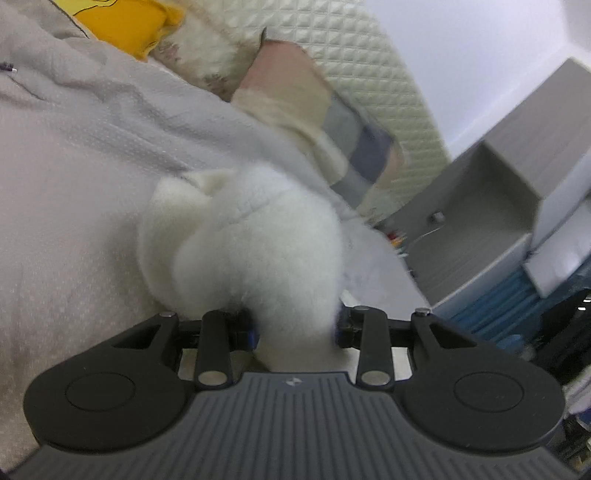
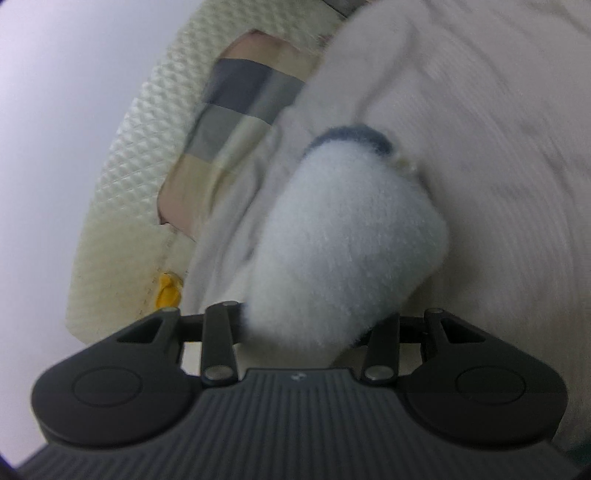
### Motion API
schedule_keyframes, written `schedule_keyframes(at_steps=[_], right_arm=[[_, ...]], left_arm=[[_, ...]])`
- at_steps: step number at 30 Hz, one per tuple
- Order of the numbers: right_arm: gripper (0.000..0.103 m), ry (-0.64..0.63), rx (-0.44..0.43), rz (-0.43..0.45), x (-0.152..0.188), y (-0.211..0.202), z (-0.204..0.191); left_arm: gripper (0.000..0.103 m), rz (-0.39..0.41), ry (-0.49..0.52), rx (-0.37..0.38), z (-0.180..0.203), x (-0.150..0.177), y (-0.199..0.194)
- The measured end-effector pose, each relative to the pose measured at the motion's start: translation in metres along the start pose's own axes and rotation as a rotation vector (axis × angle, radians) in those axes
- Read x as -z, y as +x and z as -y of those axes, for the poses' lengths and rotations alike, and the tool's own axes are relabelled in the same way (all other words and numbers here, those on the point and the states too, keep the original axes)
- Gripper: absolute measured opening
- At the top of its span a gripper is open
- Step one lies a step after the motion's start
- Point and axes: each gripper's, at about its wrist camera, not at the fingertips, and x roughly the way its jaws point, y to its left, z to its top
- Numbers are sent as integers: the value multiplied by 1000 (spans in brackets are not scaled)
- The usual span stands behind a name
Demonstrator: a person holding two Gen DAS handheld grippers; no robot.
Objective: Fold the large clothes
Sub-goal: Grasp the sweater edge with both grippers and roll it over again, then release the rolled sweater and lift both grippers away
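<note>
Fleece garment [image 1: 255, 254], white and thick-piled, is bunched between the fingers of both grippers above a bed. Left gripper [image 1: 295, 332]: its fingers pinch a rounded wad of the white fleece, which fills the gap between them and hides the pads; a seam or hem edge crosses the wad's upper part. Beyond the wad, the rest of the pale cloth spreads over the bed [image 1: 55, 240], whose cover is light with a fine dotted texture. Right gripper [image 2: 306, 328]: its fingers pinch a rolled fold of the same fleece, trimmed at its far end with a blue-grey band [image 2: 351, 134]. Patchwork pillow [image 1: 332, 125] in pink, cream and grey-blue blocks lies against a quilted cream headboard [image 1: 369, 74]; a yellow cushion [image 1: 125, 22] sits further along the head of the bed. Grey bedside cabinet [image 1: 491, 206] with an open compartment stands beside the bed in the left wrist view. Both views are motion-blurred, so fine detail of the fabric is unclear.
</note>
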Motion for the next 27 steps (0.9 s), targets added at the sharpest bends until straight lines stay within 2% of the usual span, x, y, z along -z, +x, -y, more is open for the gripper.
schedule_keyframes(at_steps=[3, 7, 9, 12, 15, 18, 21, 27], right_arm=[[53, 17, 9, 3, 22, -6, 18], [56, 79, 1, 2, 30, -12, 29], [56, 86, 27, -12, 29, -15, 22], [62, 109, 84, -19, 36, -35, 13], [62, 88, 126, -37, 43, -53, 0], [62, 35, 148, -39, 45, -77, -23], [62, -14, 113, -21, 46, -108, -52], [62, -211, 66, 36, 57, -181, -132]], left_arm=[[42, -1, 25, 12, -17, 20, -6], [46, -24, 2, 4, -28, 31, -16], [54, -56, 10, -7, -24, 30, -21], [58, -67, 91, -47, -8, 28, -39], [59, -72, 145, -87, 8, 29, -64], [58, -70, 210, -99, 35, 27, -97], [58, -65, 276, -80, 75, 21, -133], [58, -18, 412, -62, 158, 20, -216]])
